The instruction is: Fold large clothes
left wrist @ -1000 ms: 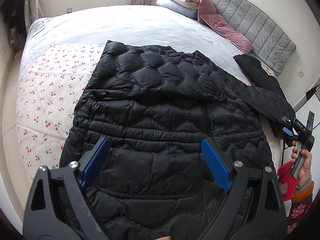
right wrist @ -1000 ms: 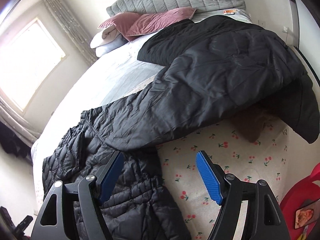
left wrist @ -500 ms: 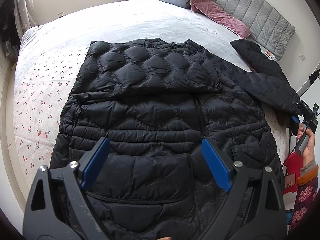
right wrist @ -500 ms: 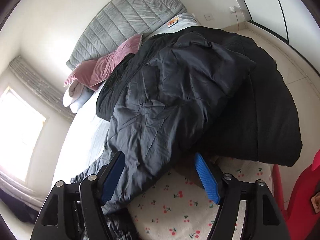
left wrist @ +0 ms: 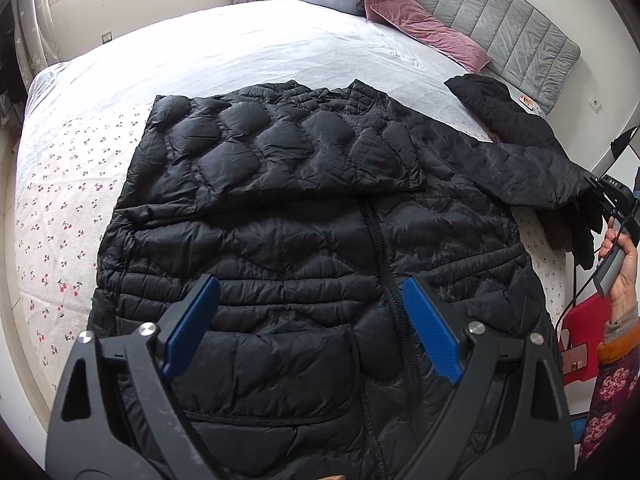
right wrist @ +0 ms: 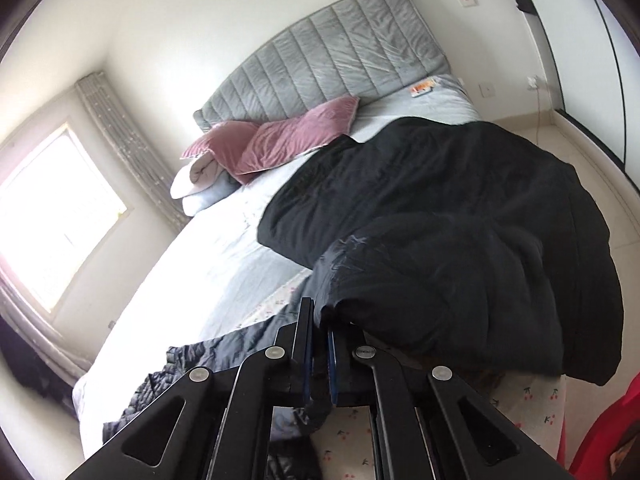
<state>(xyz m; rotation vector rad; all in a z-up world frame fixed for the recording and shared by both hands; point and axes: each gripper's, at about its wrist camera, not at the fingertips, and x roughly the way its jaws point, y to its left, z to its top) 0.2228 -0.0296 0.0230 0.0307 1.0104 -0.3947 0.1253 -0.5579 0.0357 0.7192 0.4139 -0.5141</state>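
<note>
A: The black puffer jacket (left wrist: 320, 248) lies flat on the bed (left wrist: 224, 60), zip up. Its hem is nearest the left gripper (left wrist: 312, 332), its collar toward the grey headboard (left wrist: 500, 24).

B: And that left gripper hovers above the hem with its blue jaws spread wide, nothing between them.

A: One sleeve is folded flat across the chest. The other sleeve (left wrist: 520, 168) stretches off toward the bed's headboard-side edge.

B: That's where the right gripper (right wrist: 318, 344) comes in: jaws pressed together on the sleeve's cuff (right wrist: 340, 276), black fabric pinched between the pads.

A: In the left view you can spot the person's right hand (left wrist: 624, 268) at that same edge, beside the cuff.

B: Pink pillows (right wrist: 280, 140) sit against the headboard, and a second dark garment (right wrist: 440, 184) lies on the bed between the pillows and the sleeve.
</note>
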